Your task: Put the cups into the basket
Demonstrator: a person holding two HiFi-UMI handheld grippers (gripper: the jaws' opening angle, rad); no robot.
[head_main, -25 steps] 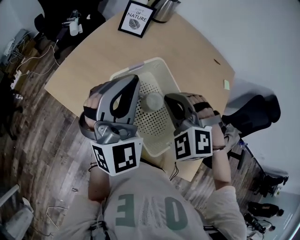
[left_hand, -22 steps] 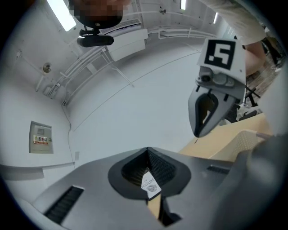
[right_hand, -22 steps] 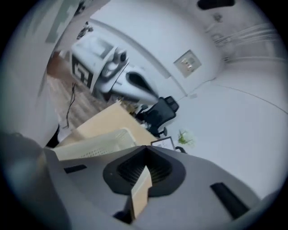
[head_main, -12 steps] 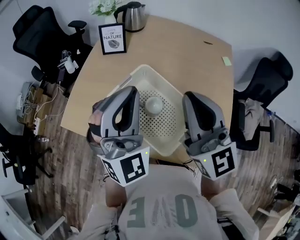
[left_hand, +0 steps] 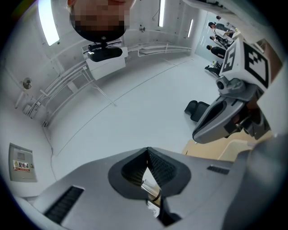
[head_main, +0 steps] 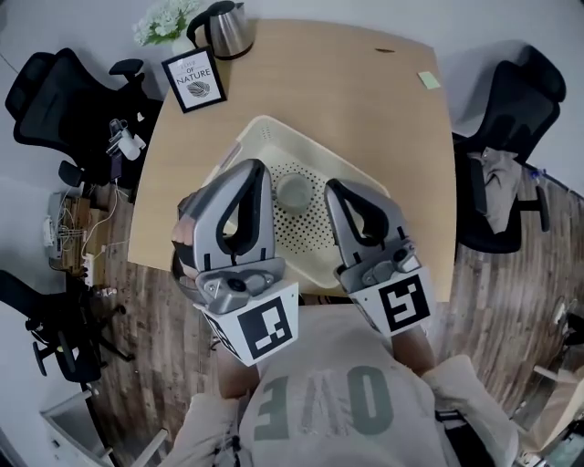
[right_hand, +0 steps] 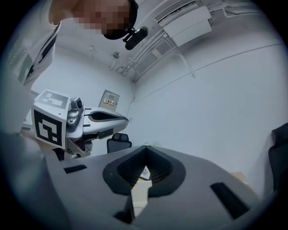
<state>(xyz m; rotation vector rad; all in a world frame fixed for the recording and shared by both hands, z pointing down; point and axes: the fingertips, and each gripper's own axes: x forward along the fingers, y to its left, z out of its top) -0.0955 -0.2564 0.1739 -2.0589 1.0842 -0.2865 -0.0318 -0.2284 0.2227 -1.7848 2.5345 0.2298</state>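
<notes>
Cup (head_main: 294,193): one pale cup sits inside the perforated basket (head_main: 265,129) on the tabletop (head_main: 365,91). Left gripper (head_main: 256,171) and right gripper (head_main: 337,189) hover over the basket, flanking the cup. Left fingers (left_hand: 162,169) and right fingers (right_hand: 159,170) are closed tip to tip, holding nothing.

Right gripper (right_hand: 145,149) (jaws pressed together)

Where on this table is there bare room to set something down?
Bare wood lies on the table between the kettle, the sticky note and the basket. Crowded: the near half, where the basket holds a cup, and the frame corner.
</notes>
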